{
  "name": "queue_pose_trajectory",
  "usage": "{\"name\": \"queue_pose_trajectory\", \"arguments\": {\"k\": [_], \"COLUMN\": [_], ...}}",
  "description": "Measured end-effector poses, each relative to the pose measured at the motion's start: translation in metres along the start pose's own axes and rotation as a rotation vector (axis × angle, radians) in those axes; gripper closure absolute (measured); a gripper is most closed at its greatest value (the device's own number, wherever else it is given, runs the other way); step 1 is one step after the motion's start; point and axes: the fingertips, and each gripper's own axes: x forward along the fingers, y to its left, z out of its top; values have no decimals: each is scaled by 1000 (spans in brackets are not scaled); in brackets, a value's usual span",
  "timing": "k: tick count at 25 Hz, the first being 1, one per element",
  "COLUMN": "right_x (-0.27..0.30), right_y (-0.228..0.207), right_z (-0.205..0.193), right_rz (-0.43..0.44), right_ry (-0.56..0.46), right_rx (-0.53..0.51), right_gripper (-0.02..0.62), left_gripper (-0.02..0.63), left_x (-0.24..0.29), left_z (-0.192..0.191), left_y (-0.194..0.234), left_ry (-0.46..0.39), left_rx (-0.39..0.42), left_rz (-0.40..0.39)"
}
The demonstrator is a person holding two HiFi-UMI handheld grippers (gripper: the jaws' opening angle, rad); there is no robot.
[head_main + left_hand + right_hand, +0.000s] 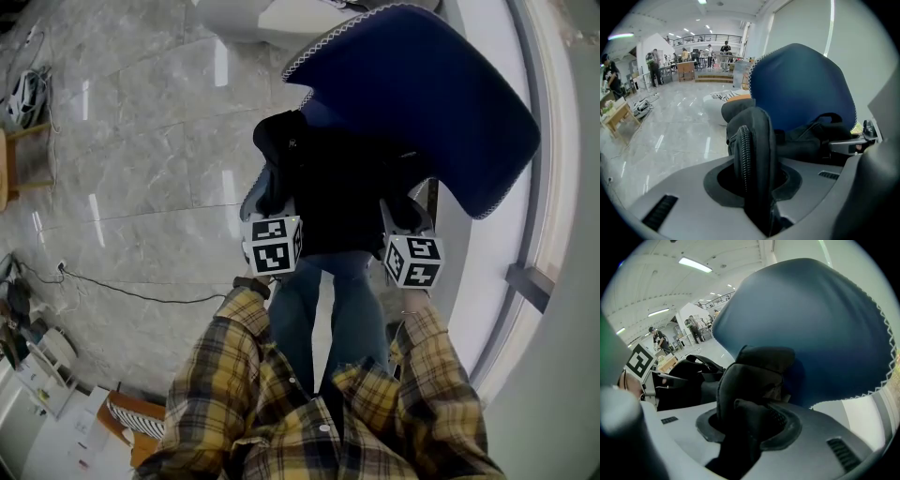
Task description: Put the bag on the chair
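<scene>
A black bag (337,187) rests on the seat of a dark blue padded chair (422,84), right in front of me. My left gripper (272,204) is at the bag's left end, shut on a ribbed black strap of it (757,140). The blue chair back (801,84) rises just behind the strap. My right gripper (403,217) is at the bag's right end. In the right gripper view a bunched fold of black bag fabric (754,380) stands loosely between the jaws, which are apart, with the chair back (811,319) close behind.
The chair stands on a grey marble floor (159,169) next to a white wall and window ledge (525,272). A thin cable (122,291) crosses the floor at the left, and a wooden stool (14,164) stands at the left edge. People stand far off (654,68).
</scene>
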Motion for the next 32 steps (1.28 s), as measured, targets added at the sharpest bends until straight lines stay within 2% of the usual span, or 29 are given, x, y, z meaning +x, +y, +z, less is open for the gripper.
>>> {"name": "queue_pose_trajectory", "arguments": {"k": [3, 8, 11, 20, 23, 32], "right_x": [-1, -6, -11, -32, -45, -96], "right_y": [5, 1, -2, -6, -2, 16], "right_z": [4, 11, 18, 42, 53, 118], "right_rz": [26, 23, 15, 9, 12, 16], "right_ry": [-2, -21, -34, -79, -95, -218], "right_rx": [7, 11, 12, -2, 4, 27], "right_gripper": [419, 344, 327, 319, 319, 319], "left_gripper": [501, 412, 374, 351, 351, 351], "left_x": [-6, -13, -18, -39, -51, -92], "left_z": [5, 17, 26, 44, 56, 113], "left_y": [4, 7, 7, 4, 3, -8], "left_ry": [-21, -63, -84, -118, -143, -228], "left_rx": [-15, -24, -28, -21, -54, -89], "left_rz": [7, 32, 28, 25, 17, -48]}}
